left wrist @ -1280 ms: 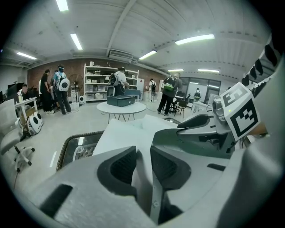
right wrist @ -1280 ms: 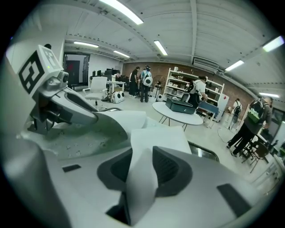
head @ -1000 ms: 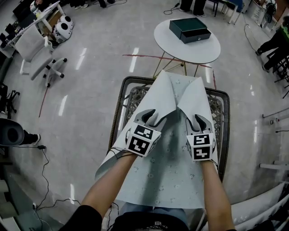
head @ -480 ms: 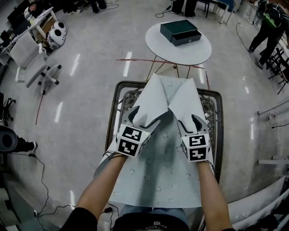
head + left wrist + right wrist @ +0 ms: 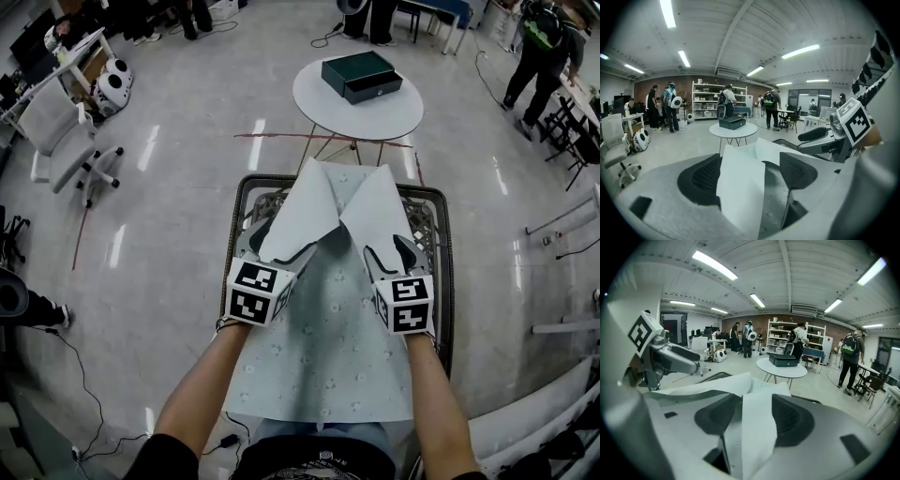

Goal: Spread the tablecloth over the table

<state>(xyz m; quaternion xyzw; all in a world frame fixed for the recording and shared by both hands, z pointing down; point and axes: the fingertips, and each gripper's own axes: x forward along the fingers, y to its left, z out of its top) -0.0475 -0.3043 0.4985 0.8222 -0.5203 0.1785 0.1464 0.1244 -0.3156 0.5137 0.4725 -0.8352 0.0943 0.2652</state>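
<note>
Grey glossy shop floor, head view looking steeply down on a dark-framed table (image 5: 441,281).

- Left hand-held gripper (image 5: 281,242): jaws wide apart and have just been opening. A folded flap of cloth (image 5: 328,356) lies between the pads, nearer the left pad. It is loose, not pinched.
- Right hand-held gripper (image 5: 389,253): the same. Its jaws have just been opening and stand apart, with a strip of cloth running up the gap and no clamp on it.
- Both sit side by side at frame centre, above the cloth, pointing toward the top of the frame.
- The cloth covers the lower and middle part of the table and overhangs the bottom edge toward the person. Its two far corners are folded back toward the grippers, plain undersides up, meeting in a V. The patterned side shows below.
- The lattice table top is bare at the upper left and upper right corners.
- Beyond, at top centre: a round white table (image 5: 323,98) with a dark green box (image 5: 361,75) on it, and a red line (image 5: 281,136) on the floor in front.
- Upper left: a white office chair (image 5: 56,150).
- Upper right: a person (image 5: 534,42) standing.
</note>
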